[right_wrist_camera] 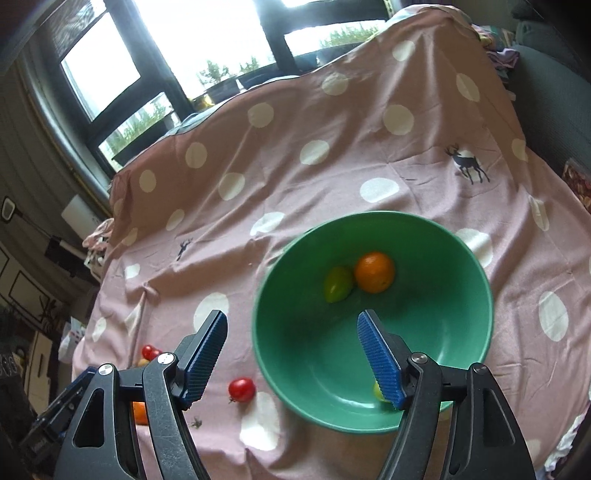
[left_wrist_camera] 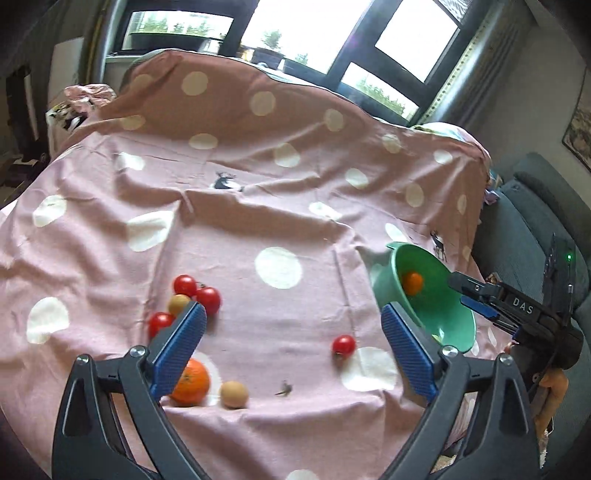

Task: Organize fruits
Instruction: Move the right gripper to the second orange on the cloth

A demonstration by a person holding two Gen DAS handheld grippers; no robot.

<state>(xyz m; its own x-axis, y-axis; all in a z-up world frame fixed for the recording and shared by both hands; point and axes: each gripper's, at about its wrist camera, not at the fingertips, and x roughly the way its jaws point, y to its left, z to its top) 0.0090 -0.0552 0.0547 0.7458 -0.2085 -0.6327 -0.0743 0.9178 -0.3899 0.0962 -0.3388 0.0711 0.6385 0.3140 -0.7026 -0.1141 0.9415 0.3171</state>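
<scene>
A green bowl sits on the pink dotted cloth; it holds an orange, a green fruit and a yellow-green fruit partly hidden by my finger. My right gripper is open and empty over the bowl's near-left rim. My left gripper is open and empty above the cloth. Under it lie a single tomato, an orange, a brown round fruit, and a cluster of three tomatoes with another brown fruit. The bowl also shows in the left wrist view.
The pink cloth covers a raised hump at the back, with windows behind. A grey sofa stands off the cloth's right edge. The right gripper's body reaches in beside the bowl.
</scene>
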